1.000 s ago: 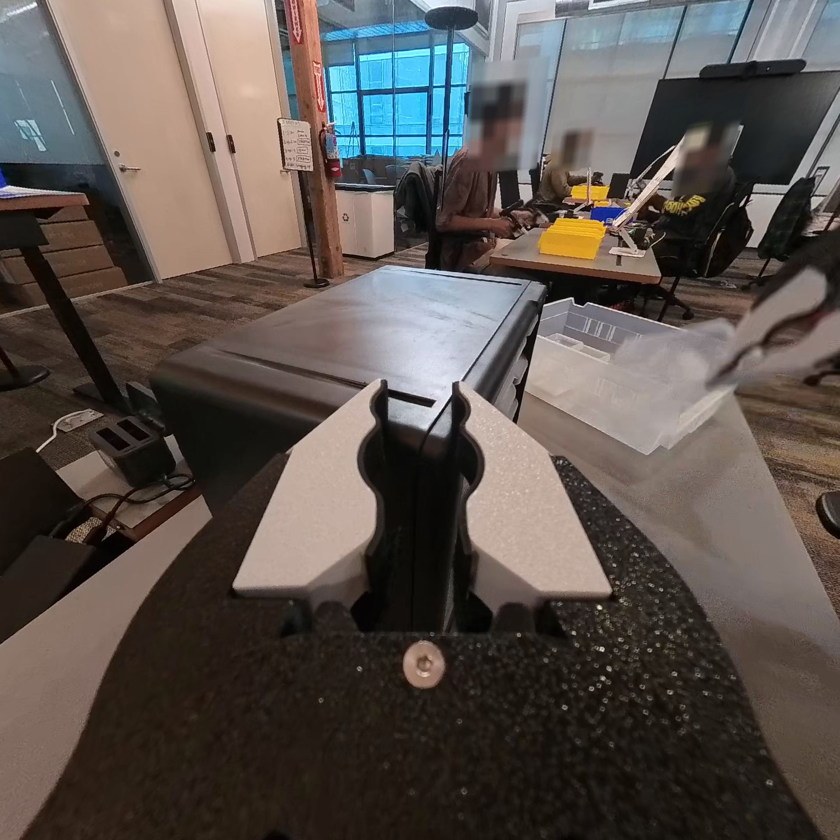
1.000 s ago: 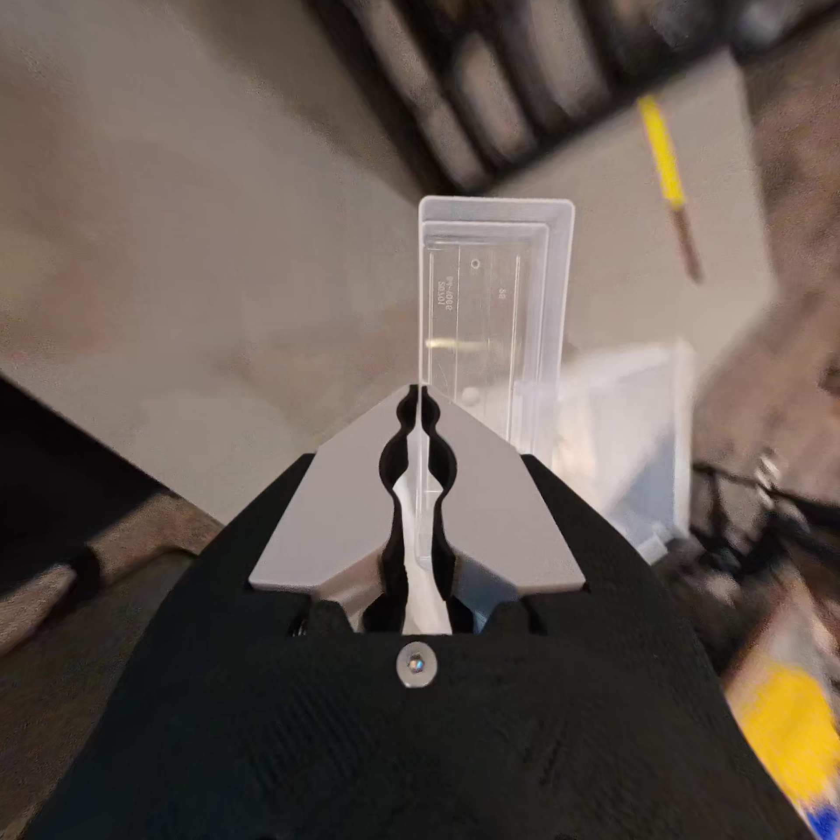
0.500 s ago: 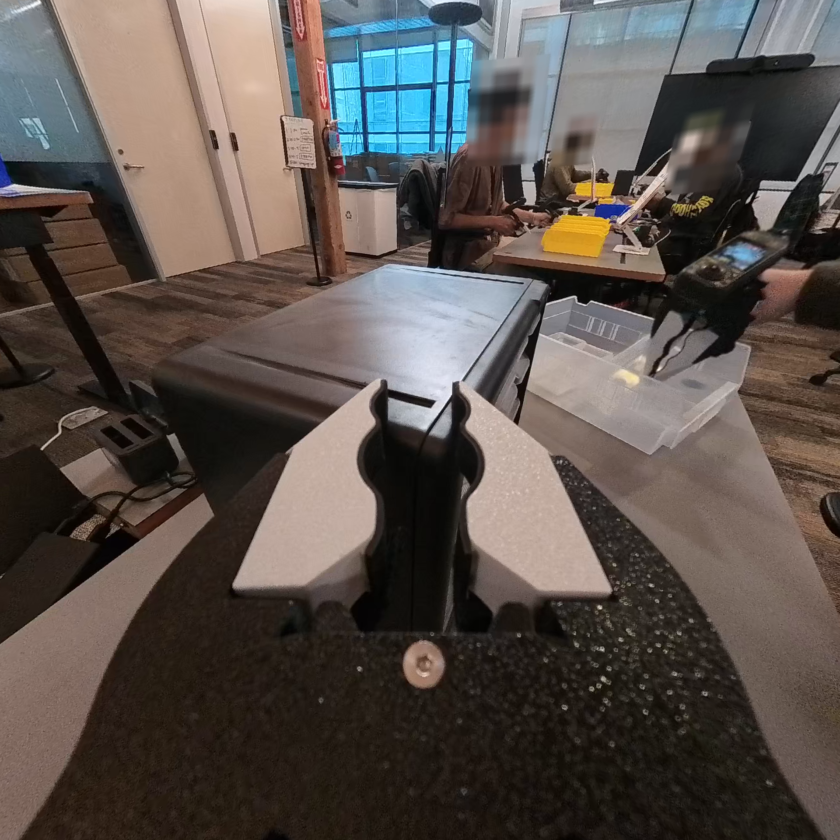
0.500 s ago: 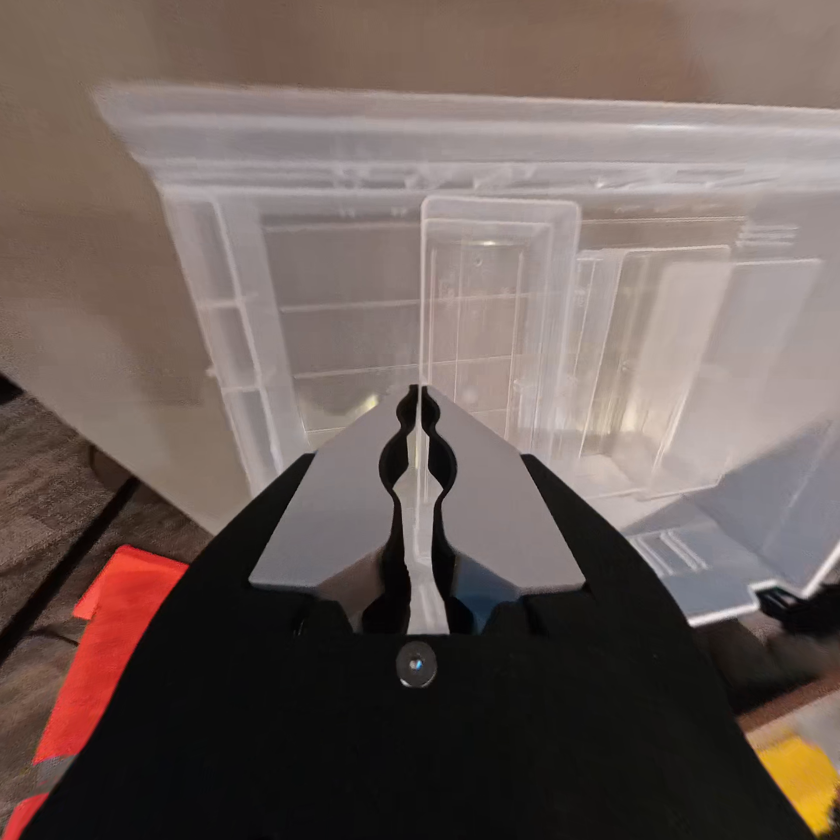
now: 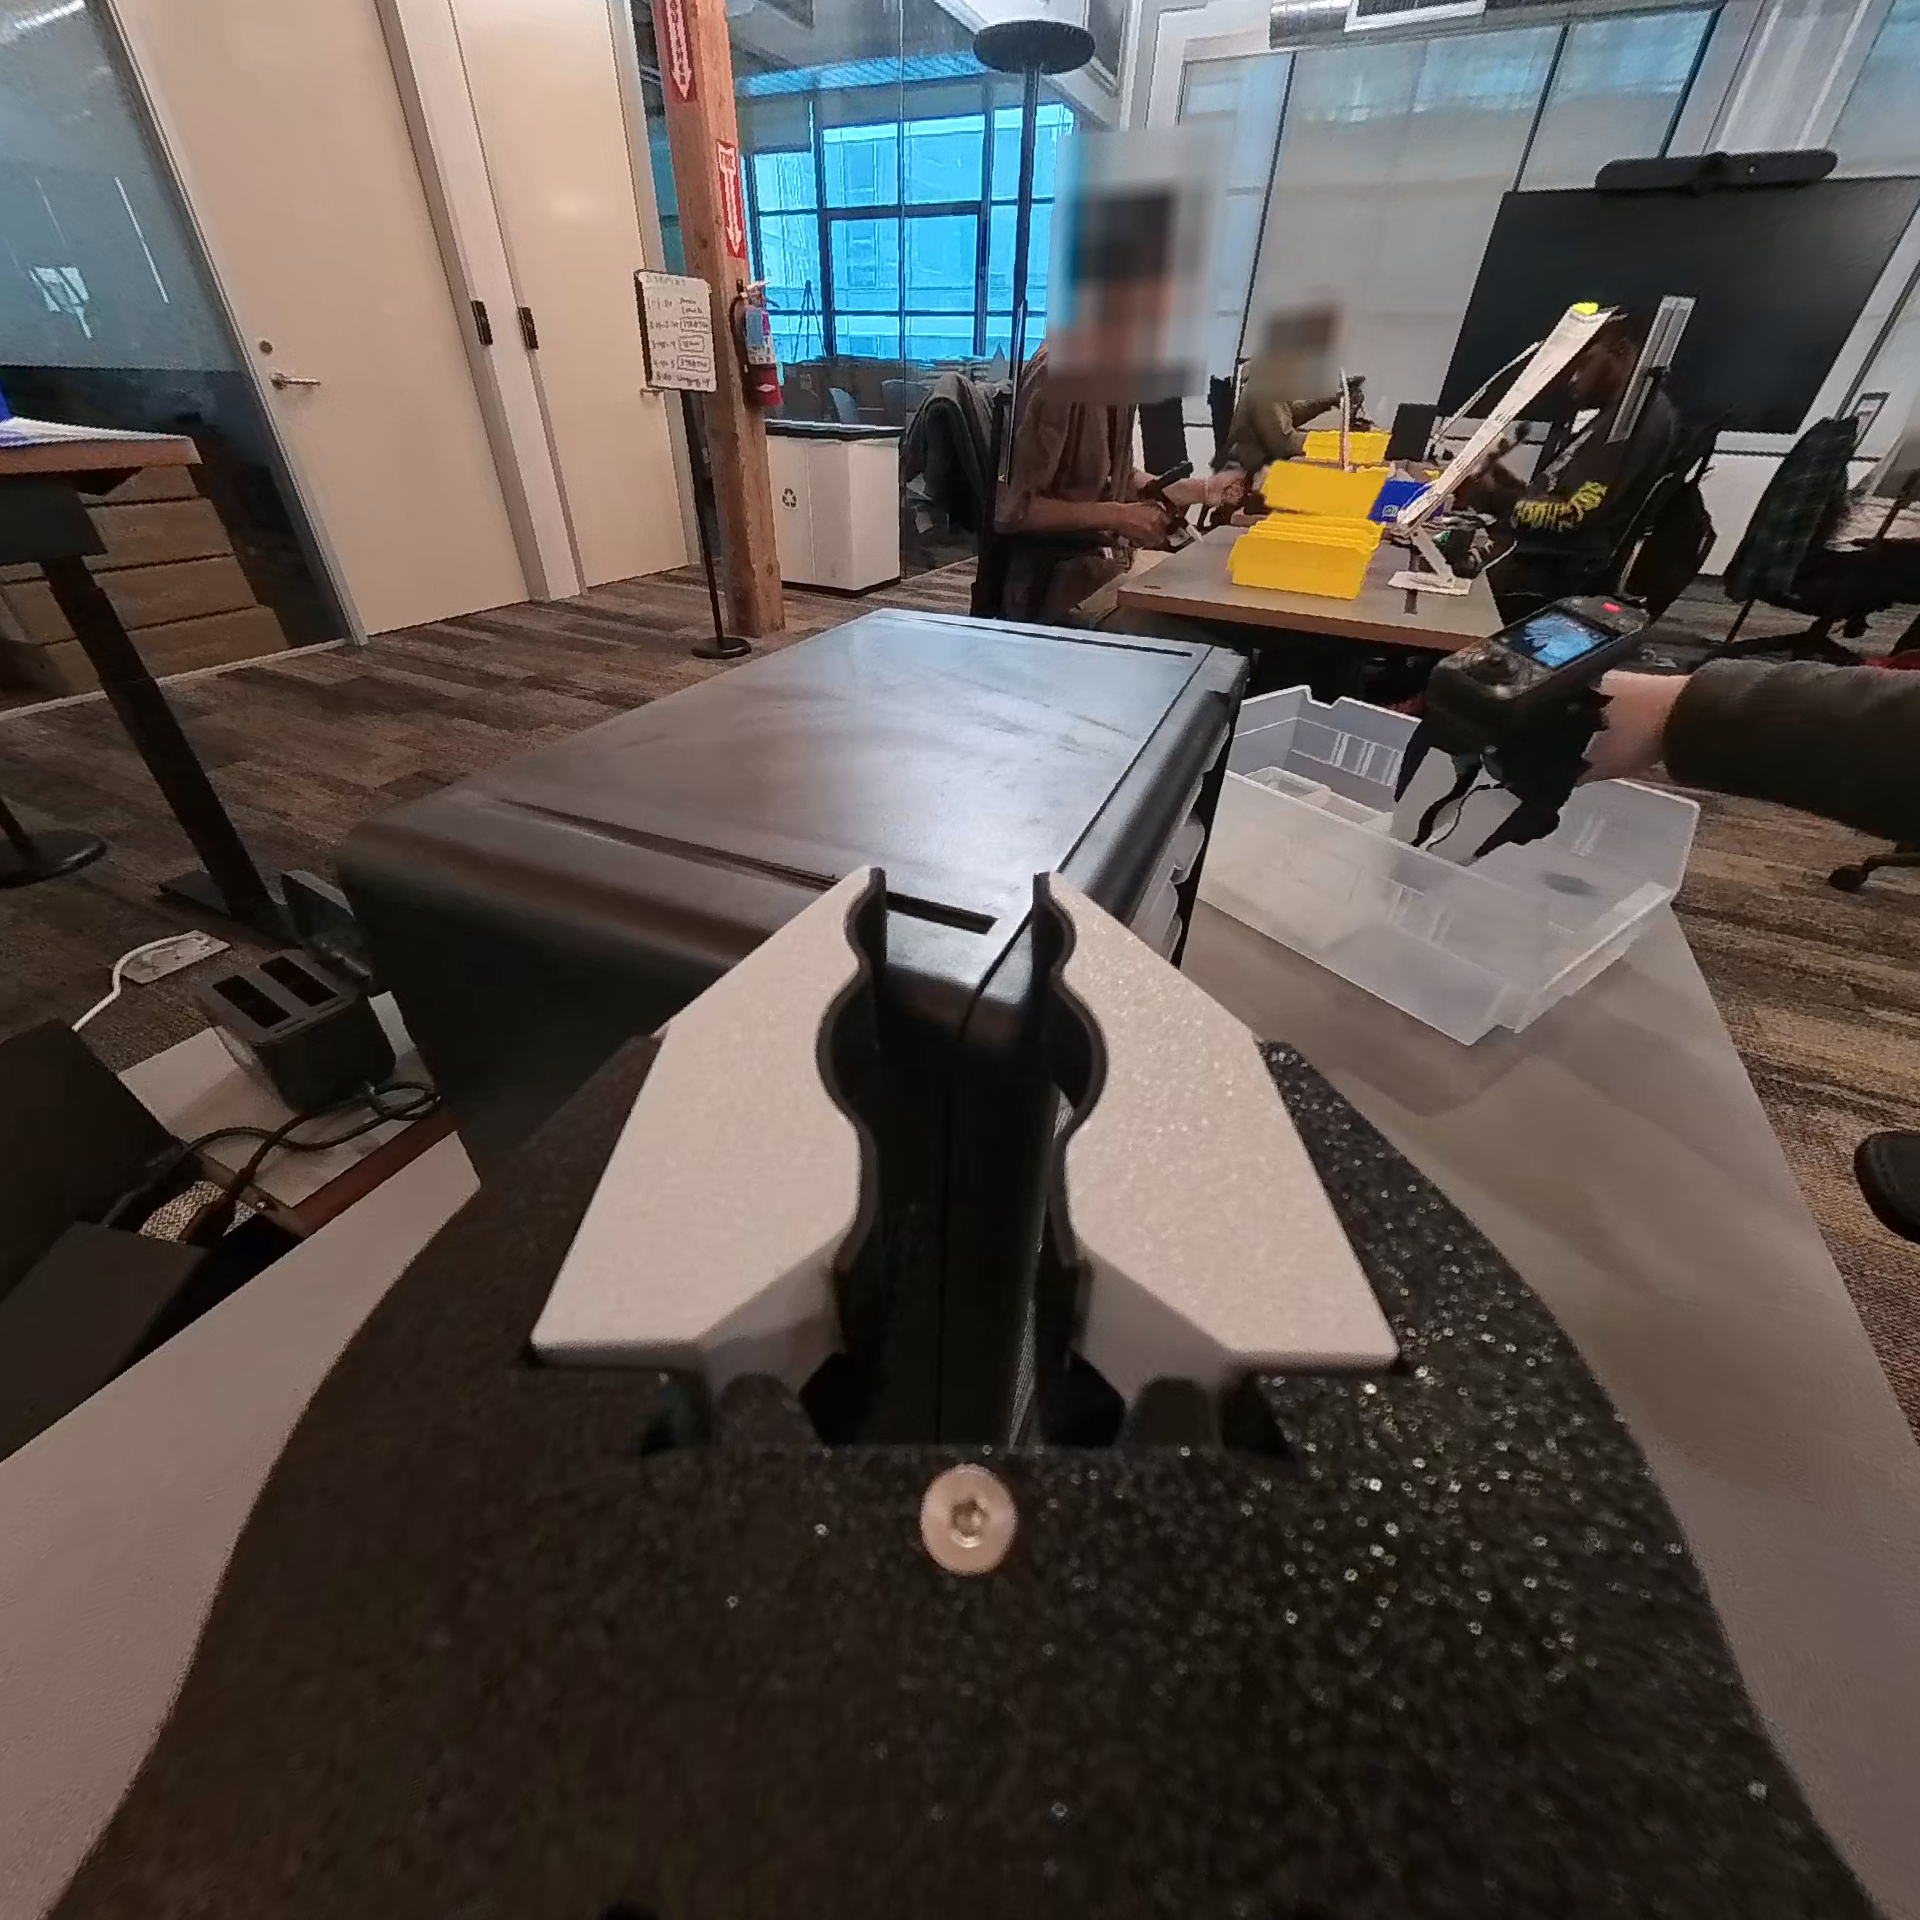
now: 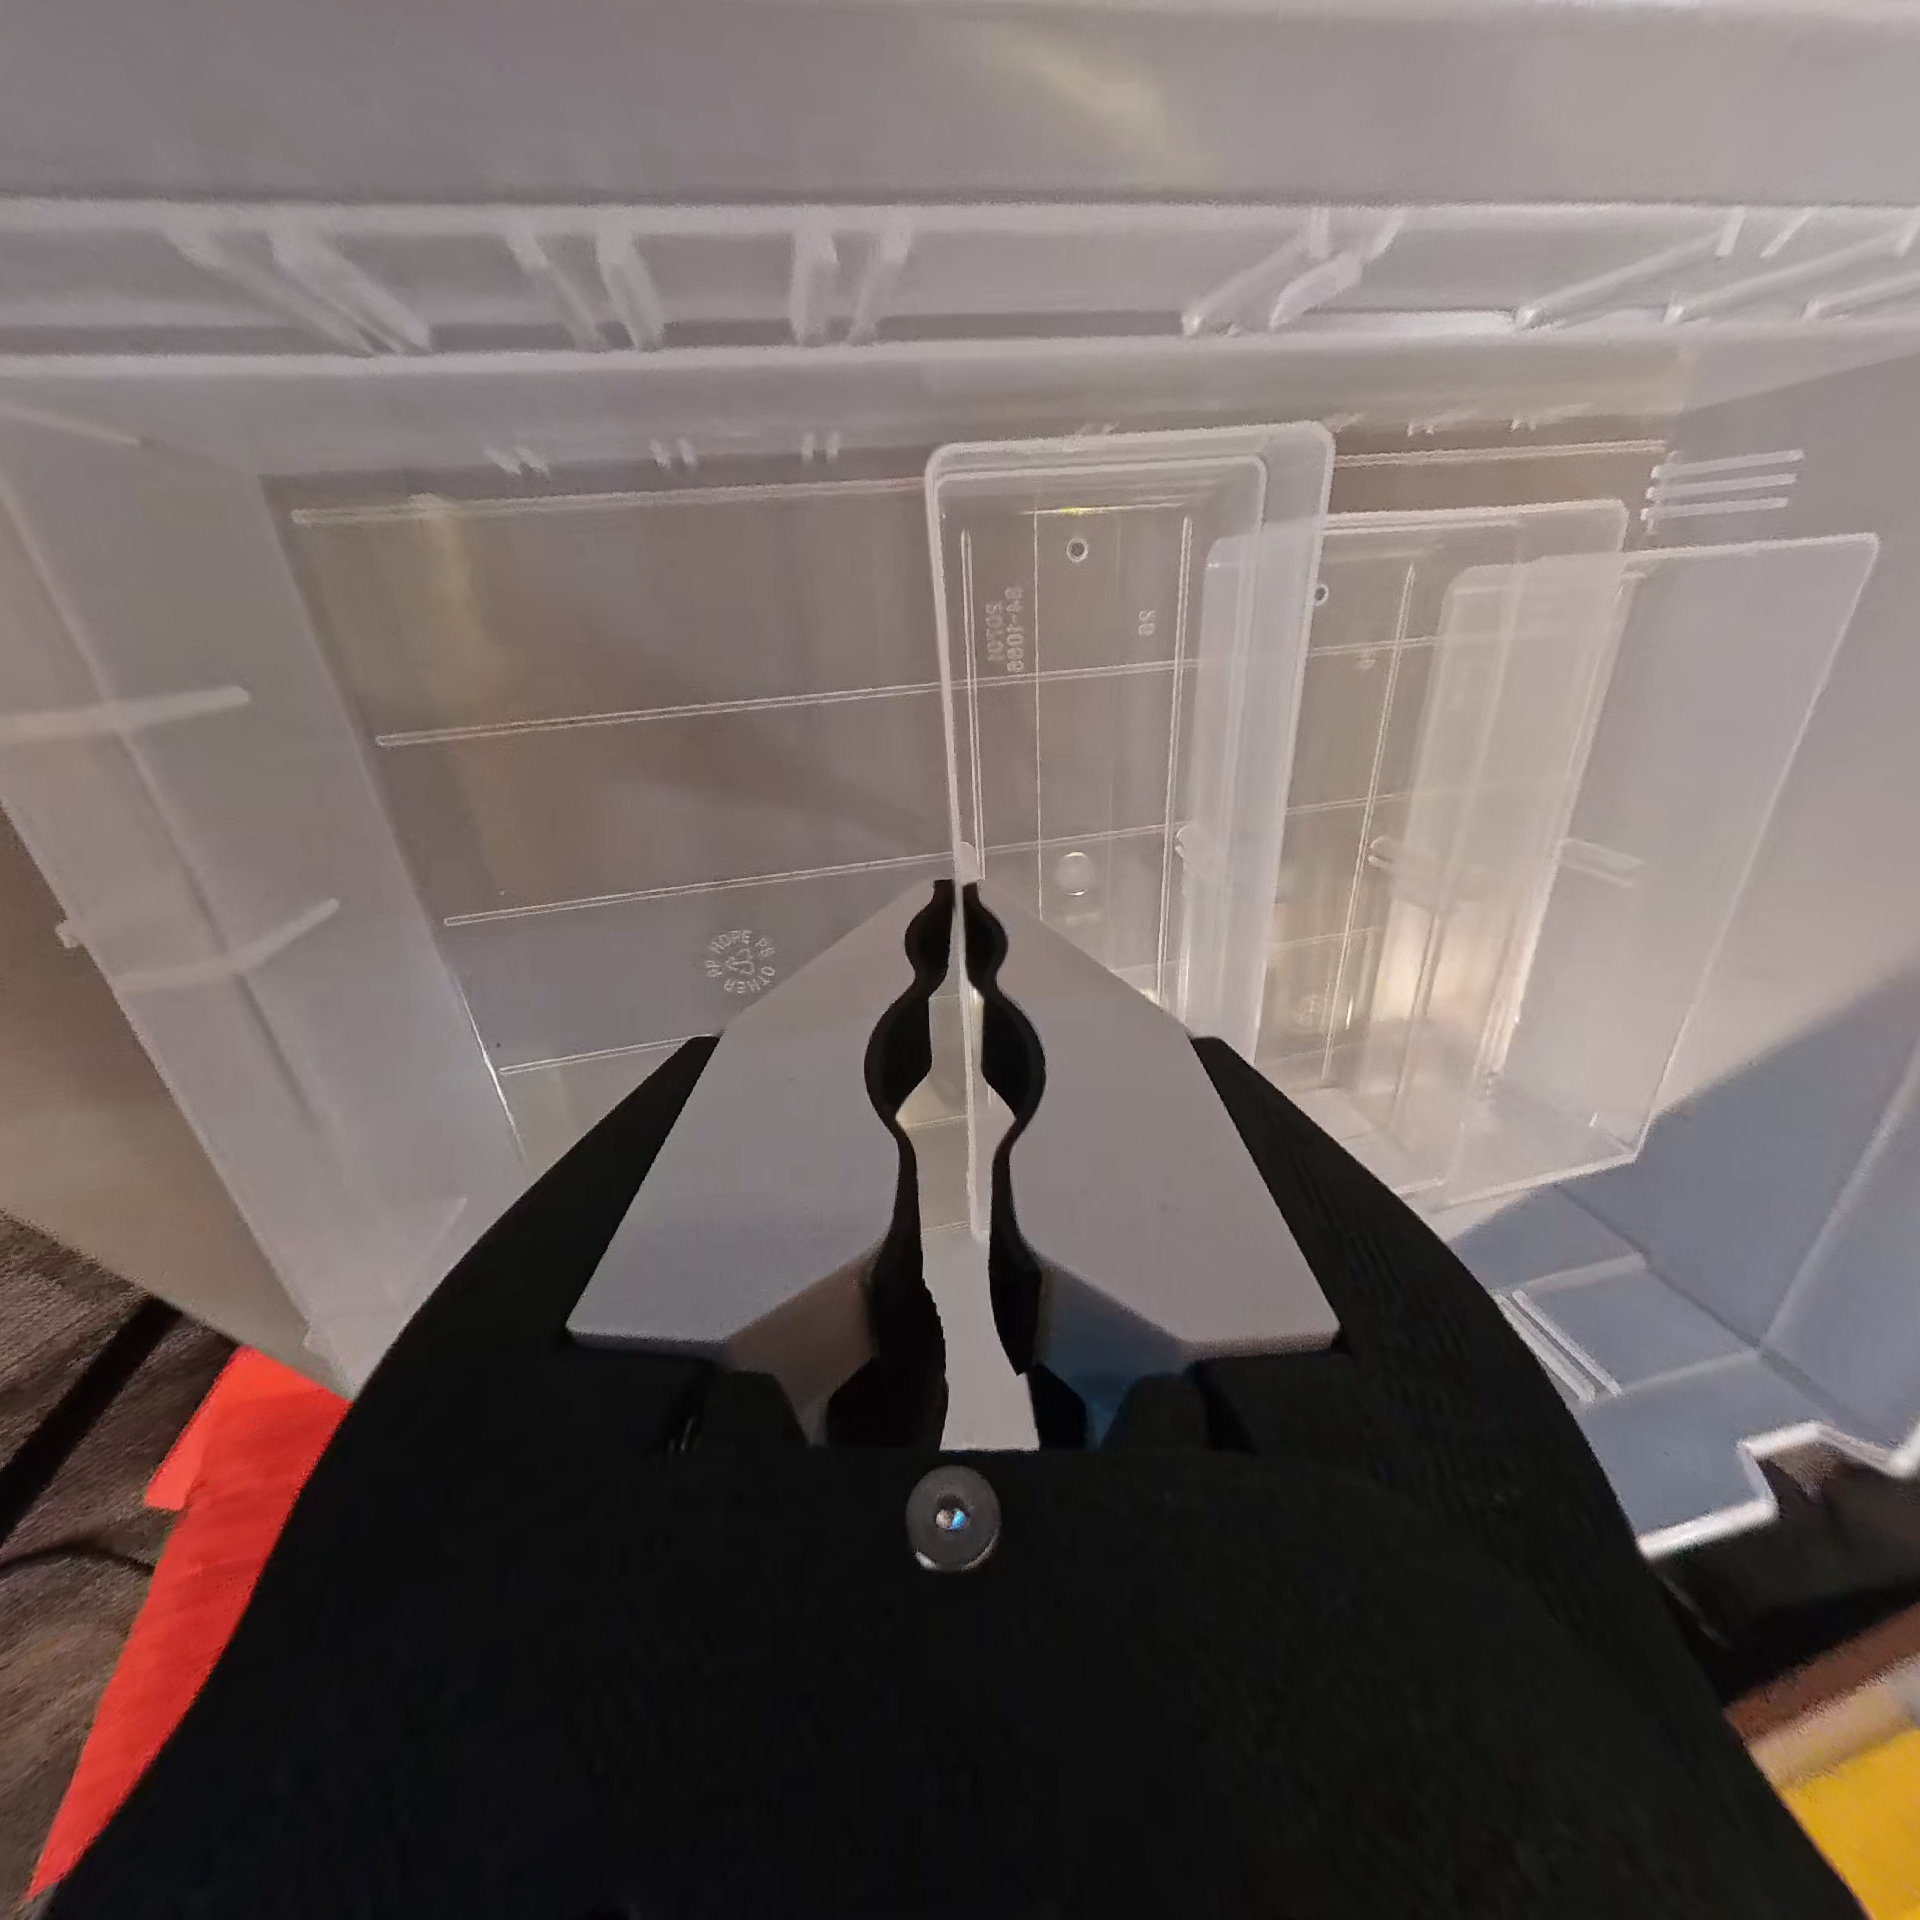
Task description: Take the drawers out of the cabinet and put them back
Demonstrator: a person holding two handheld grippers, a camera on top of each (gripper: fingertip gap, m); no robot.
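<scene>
The black cabinet [image 5: 883, 748] stands on the grey table [image 5: 1507, 1195]. My left gripper [image 5: 958, 904] is shut on the cabinet's near top corner. My right gripper [image 6: 956, 888] is shut on the side wall of a small clear drawer [image 6: 1101, 665] and holds it inside a large clear bin [image 6: 727, 374]. Two more clear drawers [image 6: 1455, 779] lie in the bin to the right of it. In the left wrist view the right gripper [image 5: 1486, 821] hangs over the bin [image 5: 1382, 935], to the right of the cabinet's front. The cabinet's drawer slots are mostly hidden.
A black box with cables [image 5: 296, 1013] sits left of the cabinet, below table height. People sit at a far table with yellow bins [image 5: 1309, 540]. A red sheet [image 6: 208, 1507] lies on the floor below the bin's edge.
My right gripper has carried the small clear drawer away from the cabinet and down into the clear bin. My left gripper has stayed shut on the cabinet's corner.
</scene>
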